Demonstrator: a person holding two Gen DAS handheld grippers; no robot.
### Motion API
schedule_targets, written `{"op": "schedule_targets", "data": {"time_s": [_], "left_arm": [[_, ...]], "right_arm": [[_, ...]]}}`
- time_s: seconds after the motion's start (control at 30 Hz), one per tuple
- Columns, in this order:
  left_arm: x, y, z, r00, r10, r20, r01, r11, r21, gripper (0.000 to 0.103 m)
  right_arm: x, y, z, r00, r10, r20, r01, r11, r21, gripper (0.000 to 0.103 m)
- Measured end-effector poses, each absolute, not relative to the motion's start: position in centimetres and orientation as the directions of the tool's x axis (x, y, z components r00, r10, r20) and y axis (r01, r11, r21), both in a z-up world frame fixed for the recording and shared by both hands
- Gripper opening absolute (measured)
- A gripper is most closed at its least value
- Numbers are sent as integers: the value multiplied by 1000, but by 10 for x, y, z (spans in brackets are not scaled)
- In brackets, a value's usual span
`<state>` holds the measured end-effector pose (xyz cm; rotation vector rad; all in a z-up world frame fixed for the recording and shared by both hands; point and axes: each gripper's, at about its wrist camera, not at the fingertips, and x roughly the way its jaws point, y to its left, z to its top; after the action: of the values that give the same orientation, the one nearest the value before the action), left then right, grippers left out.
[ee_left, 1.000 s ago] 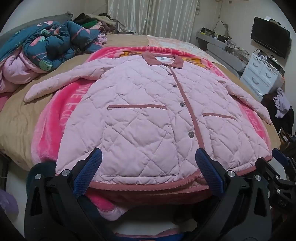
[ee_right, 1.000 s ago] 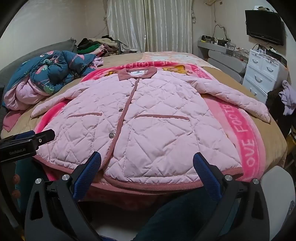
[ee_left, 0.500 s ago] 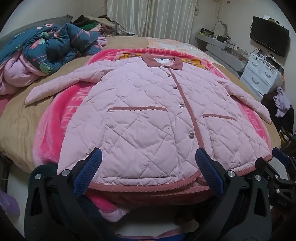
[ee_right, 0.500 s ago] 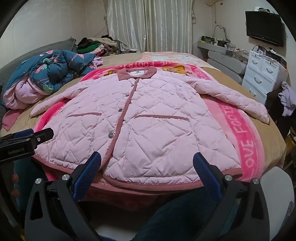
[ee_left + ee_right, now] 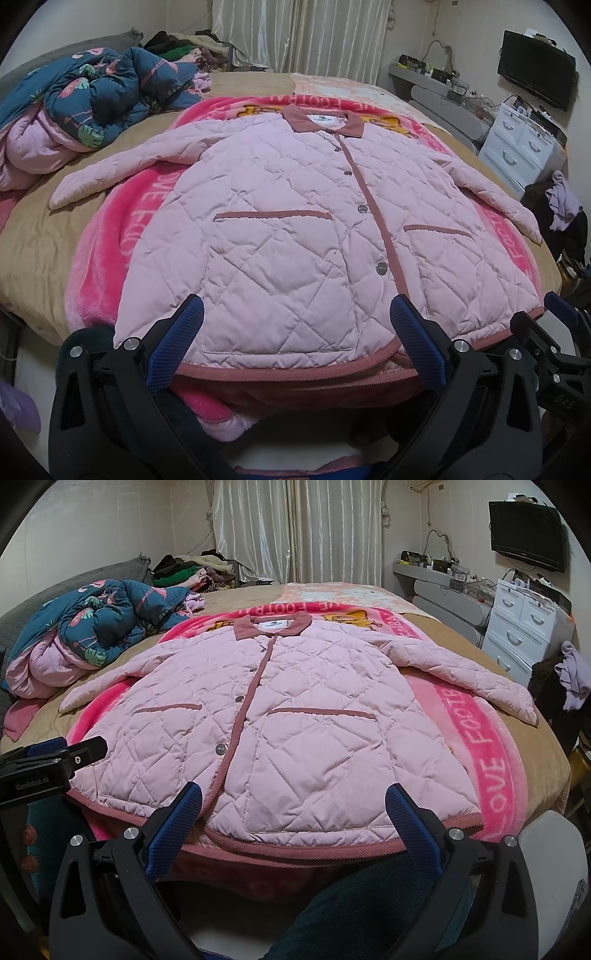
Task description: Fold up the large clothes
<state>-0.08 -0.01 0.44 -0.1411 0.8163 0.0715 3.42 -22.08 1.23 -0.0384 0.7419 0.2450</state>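
Note:
A pale pink quilted jacket (image 5: 303,236) with a dusty-rose collar, trim and snap buttons lies flat and face up on the bed, both sleeves spread out; it also shows in the right wrist view (image 5: 295,716). My left gripper (image 5: 295,321) is open and empty, its blue-padded fingers just short of the jacket's left hem. My right gripper (image 5: 293,801) is open and empty, just short of the right hem. The left gripper also shows at the left edge of the right wrist view (image 5: 55,755).
A bright pink blanket (image 5: 110,236) lies under the jacket on a tan bedspread (image 5: 33,236). A crumpled blue flamingo duvet (image 5: 99,92) sits at the back left. White drawers (image 5: 524,627) and hanging clothes (image 5: 569,679) stand to the right. A clothes pile (image 5: 192,572) sits by the curtains.
Both grippers have stayed open near the hem. The left view has tilted up slightly, so the jacket sits a little lower in the frame. The jacket has not moved.

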Motion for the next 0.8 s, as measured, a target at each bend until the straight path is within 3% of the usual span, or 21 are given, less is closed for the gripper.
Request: {"op": "schedule_targets", "data": {"time_s": [0.8], "left_arm": [[-1,-3,2,685,13,-729,-116,989,-91,95]], "right_arm": [[34,-221,11,709,208,-674,-235,971,53,99]]}}
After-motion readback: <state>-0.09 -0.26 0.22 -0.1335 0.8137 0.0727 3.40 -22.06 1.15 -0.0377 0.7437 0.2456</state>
